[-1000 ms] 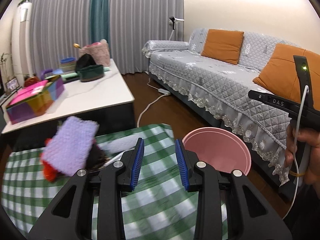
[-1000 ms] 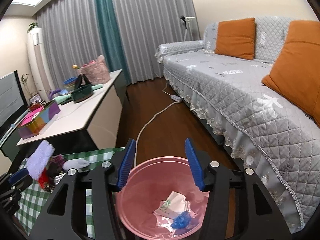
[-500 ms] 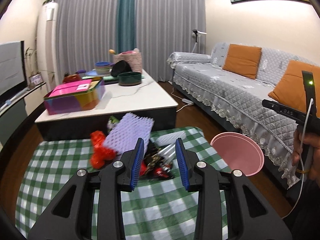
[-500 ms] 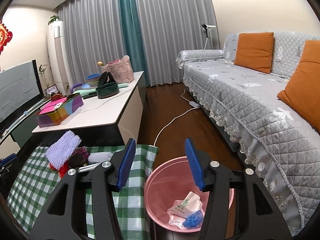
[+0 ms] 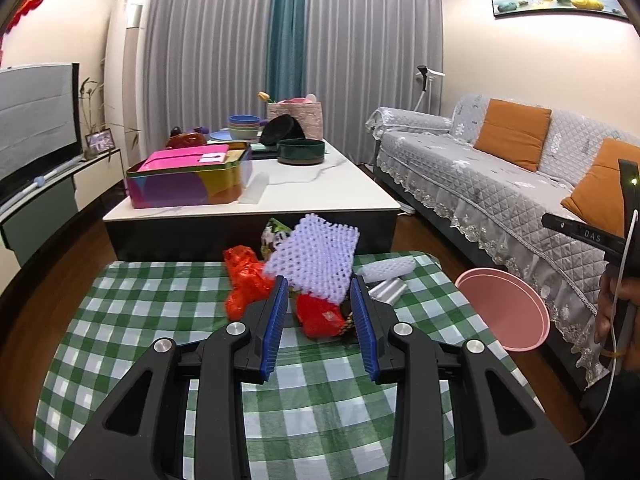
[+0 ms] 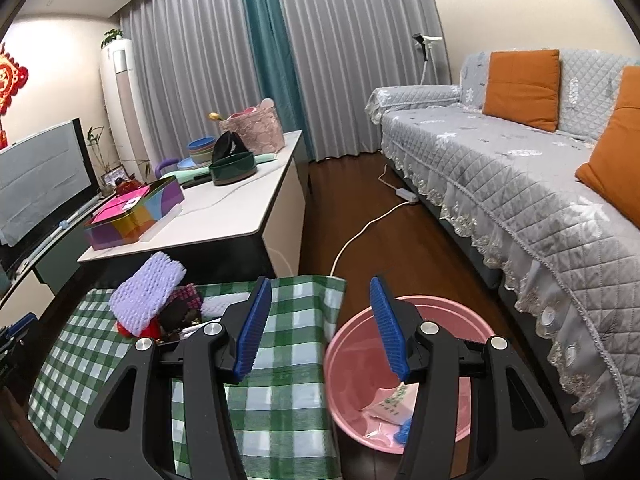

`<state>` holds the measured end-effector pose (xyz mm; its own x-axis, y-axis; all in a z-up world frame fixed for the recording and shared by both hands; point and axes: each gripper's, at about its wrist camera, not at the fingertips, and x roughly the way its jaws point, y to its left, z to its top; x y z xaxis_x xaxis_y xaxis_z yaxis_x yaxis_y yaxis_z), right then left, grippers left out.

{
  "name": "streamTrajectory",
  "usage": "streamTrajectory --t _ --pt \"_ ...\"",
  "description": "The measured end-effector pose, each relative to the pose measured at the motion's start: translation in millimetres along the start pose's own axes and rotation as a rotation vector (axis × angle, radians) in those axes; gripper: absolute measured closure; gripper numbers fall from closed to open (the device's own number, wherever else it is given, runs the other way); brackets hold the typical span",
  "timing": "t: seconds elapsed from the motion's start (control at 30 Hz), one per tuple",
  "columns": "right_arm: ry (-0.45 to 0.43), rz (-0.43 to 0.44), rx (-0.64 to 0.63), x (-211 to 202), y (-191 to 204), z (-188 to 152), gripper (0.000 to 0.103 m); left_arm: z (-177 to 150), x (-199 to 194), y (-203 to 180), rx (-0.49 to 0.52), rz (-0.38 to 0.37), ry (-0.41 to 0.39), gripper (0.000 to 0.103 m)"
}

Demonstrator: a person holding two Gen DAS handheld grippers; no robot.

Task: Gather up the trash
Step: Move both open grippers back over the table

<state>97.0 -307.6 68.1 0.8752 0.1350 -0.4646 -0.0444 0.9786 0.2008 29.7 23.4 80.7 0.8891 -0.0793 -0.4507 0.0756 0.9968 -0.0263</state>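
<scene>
**A:** Looking at the trash pile [image 5: 296, 280] on the green checked tablecloth [image 5: 160, 320]: lavender foam fruit net [image 5: 316, 262] on top, red plastic wrapper [image 5: 318, 314] under it, an orange-red bag [image 5: 242, 276] to its left, white foam sleeve [image 5: 386, 269] off to the right. The left gripper [image 5: 320, 312] a second ago was pointed out past the table edge toward the pink bin [image 5: 504, 312]; now it's swung back and squared up on the pile, blue pads spread apart with nothing between them, red wrapper sitting right in the gap line.

**B:** So it's lining up a fresh grab, I'd guess. Right side?

**A:** The right gripper [image 6: 322, 322] is also spread wide and empty. It's pulled back from over the bin, which already has a white packet [image 6: 390, 402] and something blue [image 6: 402, 434] in the bottom.

**B:** Then a drop's done, most of the pile still left.
</scene>
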Motion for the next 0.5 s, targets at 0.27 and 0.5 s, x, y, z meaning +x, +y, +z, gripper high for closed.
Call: streamTrajectory --t 0.27,0.5 --pt "0.002 0.046 -0.01 8.0 19.9 1.6 0.051 -5.2 1.6 21.5 -0.034 0.039 0.01 0.07" --pt "0.028 0.096 0.009 21.4 35.1 0.5 0.051 -8.8 1.7 43.2 -0.073 0.078 0.012 0.07"
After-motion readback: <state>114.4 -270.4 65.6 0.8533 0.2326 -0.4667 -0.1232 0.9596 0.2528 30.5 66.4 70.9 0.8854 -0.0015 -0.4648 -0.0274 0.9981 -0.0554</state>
